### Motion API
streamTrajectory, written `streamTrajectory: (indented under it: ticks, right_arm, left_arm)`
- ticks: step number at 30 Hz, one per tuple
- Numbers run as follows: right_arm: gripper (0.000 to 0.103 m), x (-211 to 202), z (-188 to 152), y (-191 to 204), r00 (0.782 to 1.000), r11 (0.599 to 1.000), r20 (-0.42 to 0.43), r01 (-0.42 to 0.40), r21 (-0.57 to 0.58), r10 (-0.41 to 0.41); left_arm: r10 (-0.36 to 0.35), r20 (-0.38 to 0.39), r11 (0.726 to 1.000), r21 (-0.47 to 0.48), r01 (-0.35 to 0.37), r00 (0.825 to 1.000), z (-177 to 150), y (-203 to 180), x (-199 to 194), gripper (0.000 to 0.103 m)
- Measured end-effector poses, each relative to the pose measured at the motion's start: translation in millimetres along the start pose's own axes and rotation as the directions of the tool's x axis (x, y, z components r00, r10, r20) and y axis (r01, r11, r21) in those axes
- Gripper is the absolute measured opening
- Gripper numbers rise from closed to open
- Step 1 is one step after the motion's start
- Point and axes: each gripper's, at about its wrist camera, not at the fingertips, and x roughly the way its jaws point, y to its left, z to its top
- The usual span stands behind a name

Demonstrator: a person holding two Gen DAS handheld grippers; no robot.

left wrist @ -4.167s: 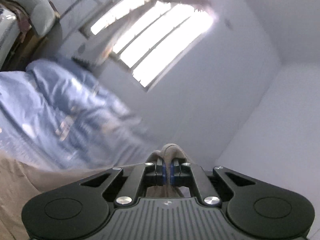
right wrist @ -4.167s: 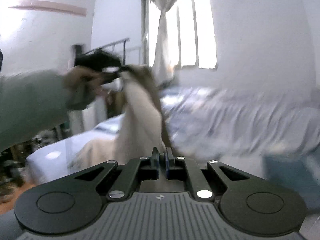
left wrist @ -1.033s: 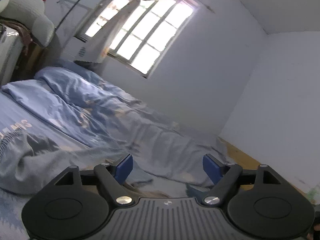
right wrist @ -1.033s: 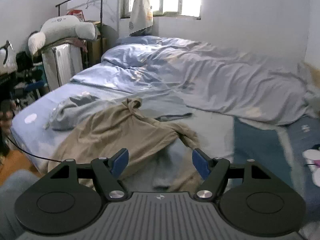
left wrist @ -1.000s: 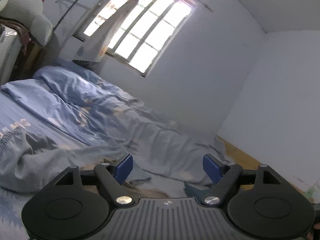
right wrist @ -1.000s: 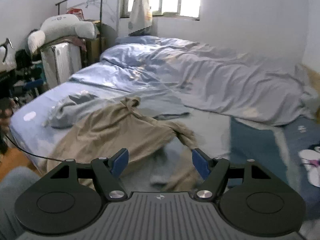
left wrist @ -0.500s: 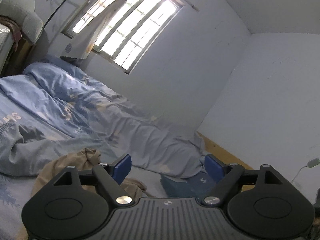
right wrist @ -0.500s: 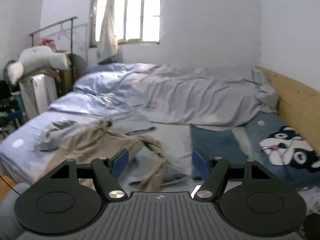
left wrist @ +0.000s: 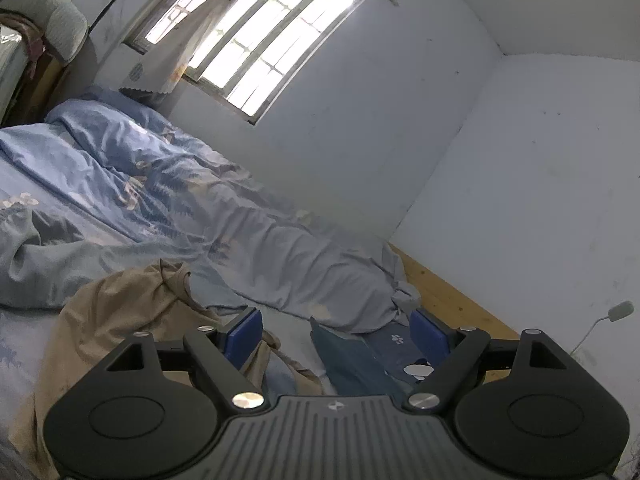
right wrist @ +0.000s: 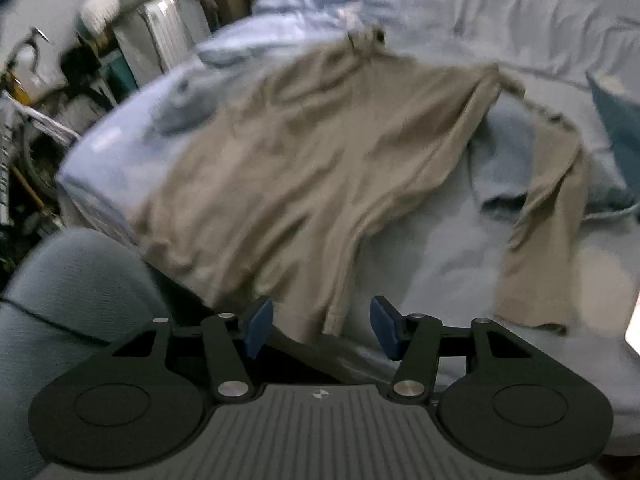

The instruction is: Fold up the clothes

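Tan fabric fills most of what I get from the right wrist: a long-sleeved tan shirt (right wrist: pixel 320 152) spread flat on the pale blue bed sheet (right wrist: pixel 432 248), its hem at the near edge, collar at the far end, and one sleeve trailing down on the right. My right gripper (right wrist: pixel 322 330) hangs just over that near hem. Its jaws have just been closing and now stand partly apart; the hem corner shows in the gap between the blue pads, but neither pad presses on it, so nothing is gripped. A grey-blue sleeve (right wrist: pixel 72 288) of the person shows at the near left, and beyond the bed's left edge there is blurred clutter I cannot make out.

From the left wrist I see almost none of that flat spread, only a bunched part of the same shirt (left wrist: pixel 120 312) low on the left. My left gripper (left wrist: pixel 336 334) points nearly level across the bed, jaws wide and empty, with the tan cloth lying behind the left pad rather than between the two. This view alone gives me the teal pillow (left wrist: pixel 348 360) near the middle, the rumpled blue duvet (left wrist: pixel 224 216) running far along the wall, the wooden headboard (left wrist: pixel 444 296) on the right, and the bright barred window (left wrist: pixel 264 48) with its curtain at the far end.
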Motion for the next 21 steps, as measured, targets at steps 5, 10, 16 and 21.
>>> streamTrajectory:
  ticks: [5,10,16,21]
  right_arm:
    - [0.027,37.4,-3.0,-5.3,0.998,1.000,-0.065,0.009,-0.008,-0.010]
    - [0.008,55.5,-4.9,-9.5,0.995,0.998,-0.076,0.058,-0.024,-0.059]
    - [0.007,14.8,-2.1,-28.8,0.989,0.990,-0.048,0.135,-0.044,-0.137]
    - [0.006,-32.8,-5.2,-57.2,0.977,0.977,-0.035,0.209,-0.042,-0.210]
  left_arm:
    - [-0.009,-0.004,1.000,-0.006,0.009,1.000,-5.6,1.2,-1.0,0.082]
    - [-0.008,-0.011,1.000,-0.022,0.008,1.000,-7.9,4.1,0.0,0.082]
    - [-0.008,0.023,1.000,-0.025,0.009,1.000,0.1,8.2,-8.1,0.082]
    - [-0.003,0.054,0.999,-0.041,0.005,0.999,6.9,12.8,-11.0,0.082]
